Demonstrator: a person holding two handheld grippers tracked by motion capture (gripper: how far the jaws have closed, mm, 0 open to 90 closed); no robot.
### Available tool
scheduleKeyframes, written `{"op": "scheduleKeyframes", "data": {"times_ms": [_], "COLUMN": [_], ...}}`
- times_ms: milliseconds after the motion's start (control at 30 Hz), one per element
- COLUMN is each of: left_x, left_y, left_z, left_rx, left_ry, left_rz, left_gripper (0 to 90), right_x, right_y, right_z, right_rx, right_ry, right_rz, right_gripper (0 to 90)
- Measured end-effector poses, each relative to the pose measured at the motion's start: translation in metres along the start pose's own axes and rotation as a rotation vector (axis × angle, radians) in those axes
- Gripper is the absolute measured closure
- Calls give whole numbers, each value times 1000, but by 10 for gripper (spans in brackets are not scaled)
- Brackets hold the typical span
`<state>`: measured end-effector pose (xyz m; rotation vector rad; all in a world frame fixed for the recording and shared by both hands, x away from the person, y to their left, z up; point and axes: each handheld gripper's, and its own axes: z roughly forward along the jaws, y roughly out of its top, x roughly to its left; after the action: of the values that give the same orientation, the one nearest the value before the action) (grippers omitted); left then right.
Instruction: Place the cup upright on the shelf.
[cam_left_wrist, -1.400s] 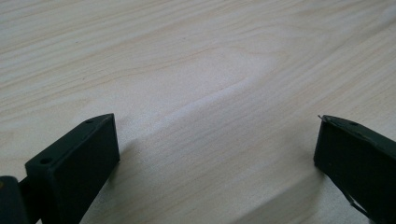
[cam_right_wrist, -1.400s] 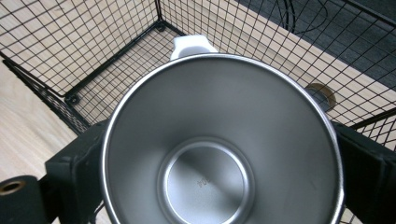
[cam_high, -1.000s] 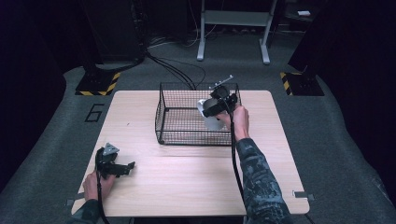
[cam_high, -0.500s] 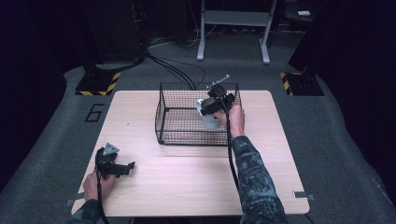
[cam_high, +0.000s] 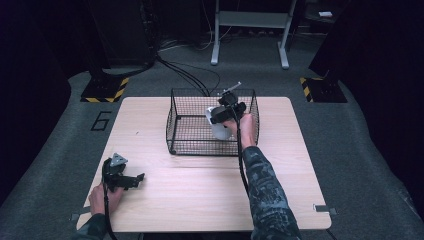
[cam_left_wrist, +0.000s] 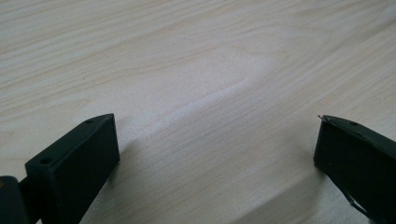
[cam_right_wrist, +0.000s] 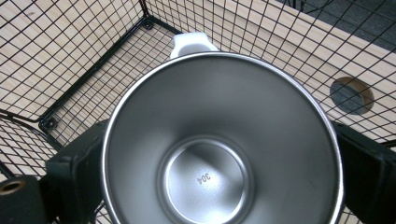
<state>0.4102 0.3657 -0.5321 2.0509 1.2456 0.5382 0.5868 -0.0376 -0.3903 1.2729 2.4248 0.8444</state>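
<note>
over wire basket (cam_high: 185, 131), right gripper (cam_high: 226, 114) clamps steel mug (cam_right_wrist: 218, 140) (handle far side); lower upright, probably clear of mesh. left gripper (cam_high: 131, 179) wide, idle.

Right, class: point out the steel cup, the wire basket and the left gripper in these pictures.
steel cup (cam_right_wrist: 205, 179): right gripper view, its inner bottom.
wire basket (cam_high: 172, 122): high view, its left wall.
left gripper (cam_high: 136, 179): high view, midway between its fingertips.

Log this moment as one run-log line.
right gripper: shut on steel cup, over wire basket | left gripper: open, resting on table | cup: upright, white handle
</note>
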Motion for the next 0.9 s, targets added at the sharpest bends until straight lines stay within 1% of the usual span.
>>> {"op": "scheduleKeyframes", "data": {"times_ms": [133, 267, 333, 433, 567, 900], "left_x": [0, 0, 0, 0, 0, 0], "left_y": [0, 0, 0, 0, 0, 0], "left_z": [0, 0, 0, 0, 0, 0], "left_rx": [0, 0, 0, 0, 0, 0], "left_ry": [0, 0, 0, 0, 0, 2], "left_rz": [0, 0, 0, 0, 0, 1], "left_gripper": [0, 0, 0, 0, 0, 0], "right_x": [2, 3, 4, 4, 4, 6], "right_y": [0, 1, 1, 2, 2, 2], "right_z": [4, 7, 9, 13, 17, 27], "right_rx": [6, 8, 10, 13, 13, 24], "right_ry": [4, 2, 4, 5, 3, 1], "right_rz": [6, -2, 10, 0, 17, 25], "right_gripper": [55, 55, 55, 55, 55, 55]}}
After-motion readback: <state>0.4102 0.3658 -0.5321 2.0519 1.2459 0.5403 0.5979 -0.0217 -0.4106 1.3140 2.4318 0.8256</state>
